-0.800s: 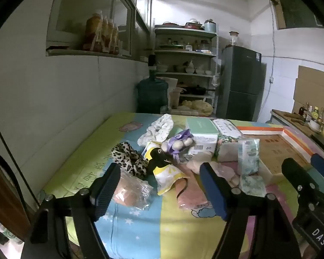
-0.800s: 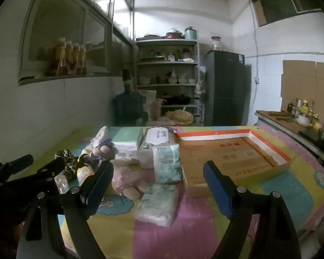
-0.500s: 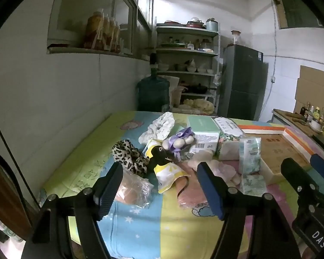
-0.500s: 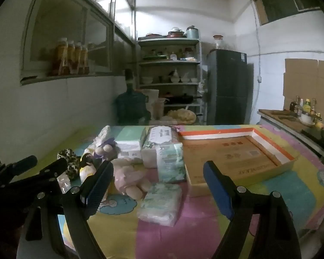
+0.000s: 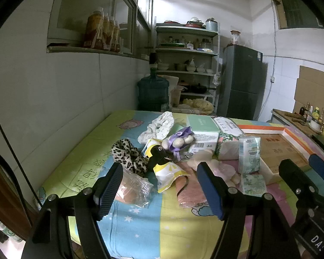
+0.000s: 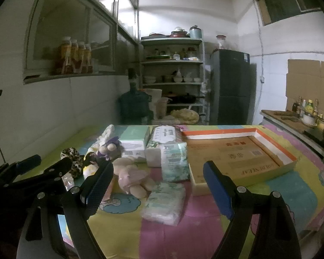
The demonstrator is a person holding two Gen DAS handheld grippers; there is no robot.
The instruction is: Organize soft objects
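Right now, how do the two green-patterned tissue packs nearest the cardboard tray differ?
The upright tissue pack stands on end, close beside the cardboard tray; the flat tissue pack lies on the sheet, nearer the camera. The upright one shows a printed label panel facing the camera; the flat one shows only crinkled patterned wrap. Both are soft plastic-wrapped packs, outside the tray and untouched.

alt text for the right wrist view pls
The right tool hangs open and empty above a colourful table cover, over a tissue pack beside a pink plush toy. An empty cardboard tray lies to the right.
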